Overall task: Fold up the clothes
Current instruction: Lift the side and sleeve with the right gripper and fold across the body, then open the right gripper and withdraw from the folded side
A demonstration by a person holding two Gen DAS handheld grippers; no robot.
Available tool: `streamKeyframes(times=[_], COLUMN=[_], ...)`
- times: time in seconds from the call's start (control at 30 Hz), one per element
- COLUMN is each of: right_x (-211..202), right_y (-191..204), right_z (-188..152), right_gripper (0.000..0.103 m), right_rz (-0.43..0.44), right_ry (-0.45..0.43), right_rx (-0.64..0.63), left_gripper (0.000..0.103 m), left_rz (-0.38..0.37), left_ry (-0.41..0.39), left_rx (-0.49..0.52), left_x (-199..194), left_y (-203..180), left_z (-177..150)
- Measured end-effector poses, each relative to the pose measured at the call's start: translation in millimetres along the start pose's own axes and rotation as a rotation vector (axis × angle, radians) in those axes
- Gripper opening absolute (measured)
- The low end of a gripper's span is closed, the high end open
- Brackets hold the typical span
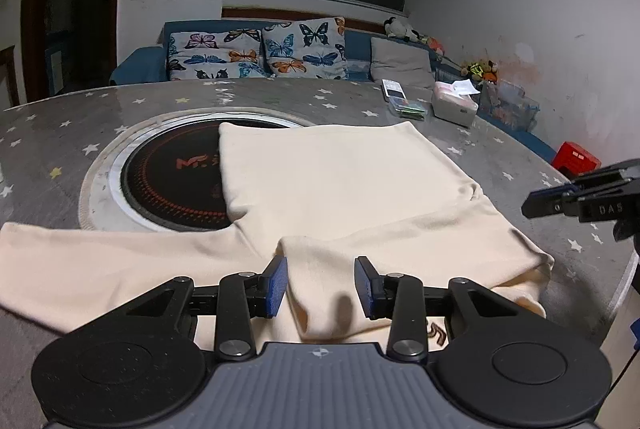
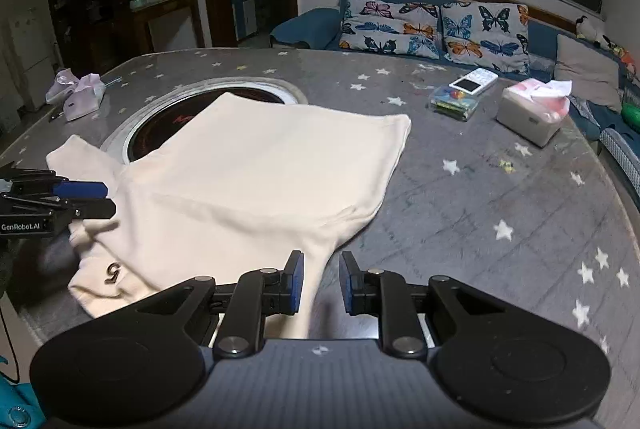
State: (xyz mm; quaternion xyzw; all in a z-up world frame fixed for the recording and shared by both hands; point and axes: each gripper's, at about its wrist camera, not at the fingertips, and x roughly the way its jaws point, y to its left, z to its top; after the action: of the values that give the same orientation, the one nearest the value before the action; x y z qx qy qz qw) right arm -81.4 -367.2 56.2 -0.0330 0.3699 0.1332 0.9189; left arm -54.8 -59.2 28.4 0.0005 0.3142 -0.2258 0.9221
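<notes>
A cream garment (image 1: 340, 185) lies spread on the grey star-patterned table (image 1: 60, 133), partly over a round black cooktop (image 1: 172, 181). One sleeve stretches left in the left wrist view; the other side is folded over. My left gripper (image 1: 321, 285) is open above the garment's near edge, its jaws either side of a cloth fold. In the right wrist view the garment (image 2: 272, 173) shows a small "5" mark near its hem. My right gripper (image 2: 321, 283) is open over the garment's near right corner. Each gripper appears at the other view's edge.
A tissue box (image 2: 534, 113), a white phone (image 2: 474, 81) and a clear box of small items (image 2: 454, 101) sit at the table's far right. Pink tissue packs (image 2: 78, 95) lie at the far left. A blue sofa with butterfly cushions (image 1: 256, 49) stands behind.
</notes>
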Motion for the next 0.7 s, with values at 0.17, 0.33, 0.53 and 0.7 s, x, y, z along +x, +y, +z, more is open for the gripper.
streamKeyframes(times=[0.17, 0.33, 0.53, 0.7], right_x=[17, 42, 50, 53], right_y=[5, 14, 14, 7], right_z=[12, 17, 19, 18], right_gripper=[0.018, 0.018, 0.018, 0.019], right_rz=[0.036, 0.069, 0.077, 0.114], right_ry=[-0.016, -0.004, 0.021, 0.055], right_rx=[-0.057, -0.126, -0.215, -0.250], left_gripper=[0.038, 0.037, 0.037, 0.037], left_rz=[0.009, 0.021, 0.028, 0.033], left_ry=[0.020, 0.029, 0.034, 0.039], left_rx=[0.014, 0.027, 0.030, 0.023], left_x=[11, 16, 19, 22], left_y=[-4, -6, -2, 2], left_z=[3, 5, 7, 6])
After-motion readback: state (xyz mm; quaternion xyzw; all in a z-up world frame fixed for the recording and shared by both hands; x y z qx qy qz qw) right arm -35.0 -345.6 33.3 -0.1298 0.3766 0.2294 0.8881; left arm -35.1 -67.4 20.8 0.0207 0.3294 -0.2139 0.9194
